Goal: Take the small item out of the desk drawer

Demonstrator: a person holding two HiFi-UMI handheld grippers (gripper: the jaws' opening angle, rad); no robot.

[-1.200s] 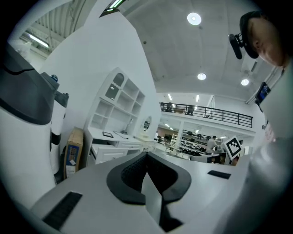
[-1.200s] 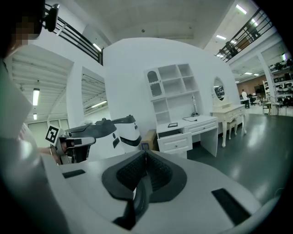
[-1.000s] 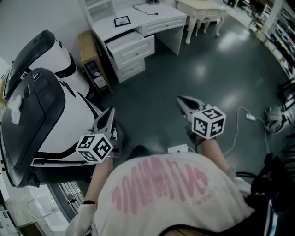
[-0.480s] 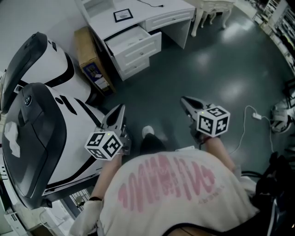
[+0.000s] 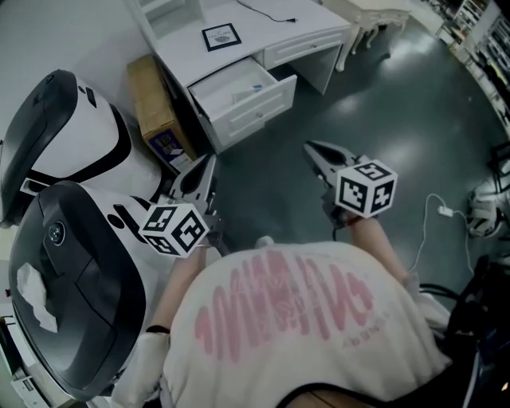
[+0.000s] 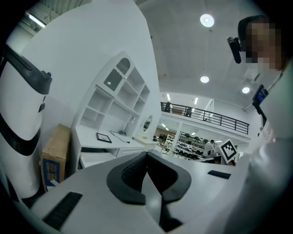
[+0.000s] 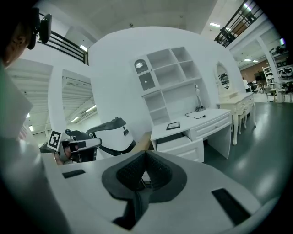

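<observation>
White shirt (image 5: 303,335) with pink print fills the near edge of the head view.

Left gripper (image 5: 209,162): jaws together, nothing between them, as its own view shows.
Right gripper (image 5: 312,148): jaws likewise pressed together, empty.

Both are held over dark floor (image 5: 398,119), tips pointing toward the desk (image 5: 263,36). Black-and-white machine (image 5: 72,263) stands at the left, just beside the left gripper. Cardboard box (image 5: 155,103) sits between machine and desk.

Drawer (image 5: 263,100) is pulled out from the desk front. A small pale item (image 5: 255,86) lies on its bottom, toward the right; too small to identify.

- Drawer and item lie ahead of both grippers and well apart from either.
- They sit roughly between the lines of the two tips, somewhat nearer the left one.
- In the right gripper view the drawer shows just above and right of the jaw tips.
- In the left gripper view the desk stands left of the jaws, with the drawer mostly behind the gripper's body.

Desk top carries a dark frame (image 5: 221,35) and a cable (image 5: 267,11).

Against one second ago:
- Desk and drawer sit lower and larger in the head view, and more of the drawer's inside shows.
- The drawer is out as before.
- Both grippers are nearer to it.
- The machine has slid toward the lower left.
</observation>
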